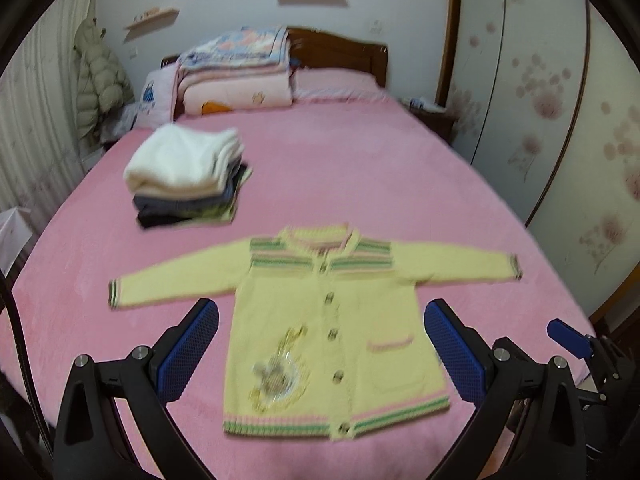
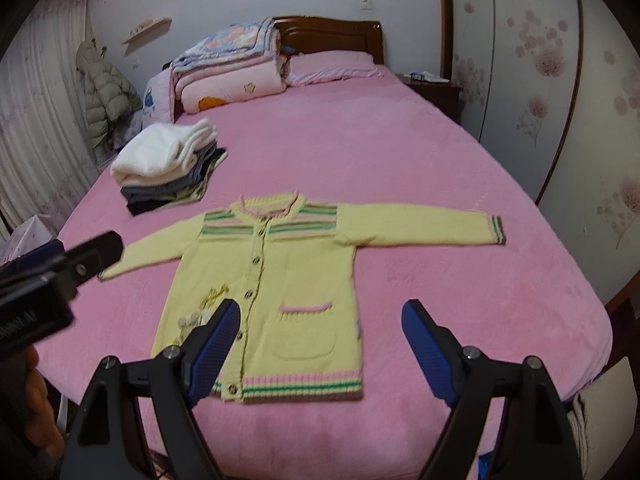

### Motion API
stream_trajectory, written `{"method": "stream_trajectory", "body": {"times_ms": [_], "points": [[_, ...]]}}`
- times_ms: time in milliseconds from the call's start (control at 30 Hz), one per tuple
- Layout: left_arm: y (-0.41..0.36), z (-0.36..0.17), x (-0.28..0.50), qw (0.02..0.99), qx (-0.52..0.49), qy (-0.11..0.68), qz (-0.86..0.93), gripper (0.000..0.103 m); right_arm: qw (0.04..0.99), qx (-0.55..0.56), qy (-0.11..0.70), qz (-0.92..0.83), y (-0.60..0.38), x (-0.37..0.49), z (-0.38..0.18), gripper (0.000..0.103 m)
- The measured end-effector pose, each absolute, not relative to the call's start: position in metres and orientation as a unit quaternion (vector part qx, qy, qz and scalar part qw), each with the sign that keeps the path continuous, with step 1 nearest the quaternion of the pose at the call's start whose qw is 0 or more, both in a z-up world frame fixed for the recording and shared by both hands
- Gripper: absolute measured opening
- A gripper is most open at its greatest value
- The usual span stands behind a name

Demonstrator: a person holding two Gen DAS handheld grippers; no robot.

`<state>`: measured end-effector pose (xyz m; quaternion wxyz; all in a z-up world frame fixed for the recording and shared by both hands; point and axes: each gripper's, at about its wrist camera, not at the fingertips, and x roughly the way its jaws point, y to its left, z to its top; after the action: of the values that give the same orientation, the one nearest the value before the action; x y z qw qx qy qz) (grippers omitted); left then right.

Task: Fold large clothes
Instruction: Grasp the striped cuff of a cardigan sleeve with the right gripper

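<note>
A small yellow knitted cardigan with pink and green stripes lies flat and buttoned on the pink bed, sleeves spread to both sides. In the left wrist view my left gripper hovers open above its lower half, nothing between the blue pads. The right gripper's blue tip shows at the right edge. In the right wrist view the cardigan lies ahead, and my right gripper stands open over its pocket side and hem, holding nothing. The left gripper's black body covers the left sleeve cuff.
A stack of folded clothes with a white one on top sits at the bed's left, behind the cardigan. Folded quilts and a pillow lie by the wooden headboard. A nightstand and a wardrobe stand at the right.
</note>
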<state>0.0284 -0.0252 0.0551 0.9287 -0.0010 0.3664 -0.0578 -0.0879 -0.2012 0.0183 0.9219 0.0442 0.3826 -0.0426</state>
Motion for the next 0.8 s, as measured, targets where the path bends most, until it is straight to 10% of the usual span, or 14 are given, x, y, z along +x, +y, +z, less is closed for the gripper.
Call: {"method": "stream_trajectory", "body": {"times_ms": [400,800], "points": [[-0.076,0.077,0.111,0.944,0.012,0.324,-0.065,0.102,0.936,0.065,0.321,-0.126,-0.305,-0.033,0.052,0.083],[-0.183,-0.049,0.241,0.914,0.003,0.388,-0.117,0.102,0.889,0.171,0.383,-0.186,-0.434,0.047,-0.041,0.081]]}}
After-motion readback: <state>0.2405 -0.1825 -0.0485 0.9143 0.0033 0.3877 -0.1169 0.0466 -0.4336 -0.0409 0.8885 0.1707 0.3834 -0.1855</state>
